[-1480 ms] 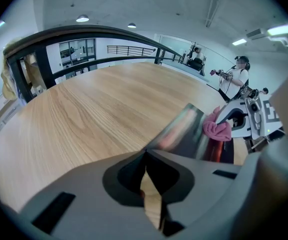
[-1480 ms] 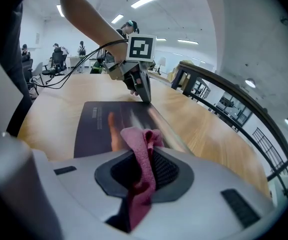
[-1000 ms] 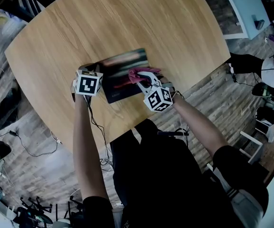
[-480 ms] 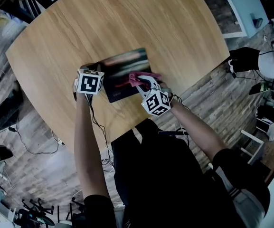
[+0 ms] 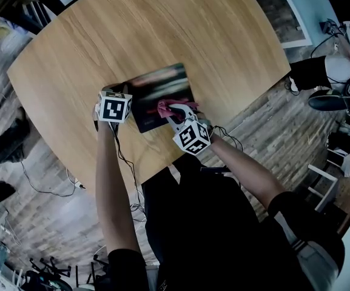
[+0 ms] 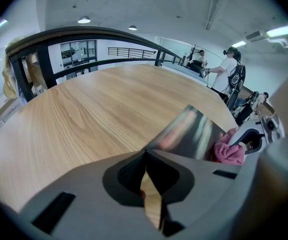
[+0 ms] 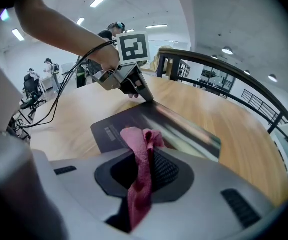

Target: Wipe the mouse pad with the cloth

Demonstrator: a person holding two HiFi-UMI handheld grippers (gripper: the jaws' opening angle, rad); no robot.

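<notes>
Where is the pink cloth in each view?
Head view: pink cloth at centre, on the mouse pad's right part.
Left gripper view: cloth at right, mid-height, past the pad.
Right gripper view: cloth bottom centre, clamped between the jaws.
Shared landmark: the dark mouse pad, visible in all three.

The mouse pad (image 5: pixel 153 90) lies on the table (image 5: pixel 162 29), left tongs (image 6: pixel 144 153) at its left corner, cloth (image 5: pixel 164 108) on its near edge.

Closed left gripper (image 6: pixel 144 151), closed right gripper (image 7: pixel 146 149)
</notes>
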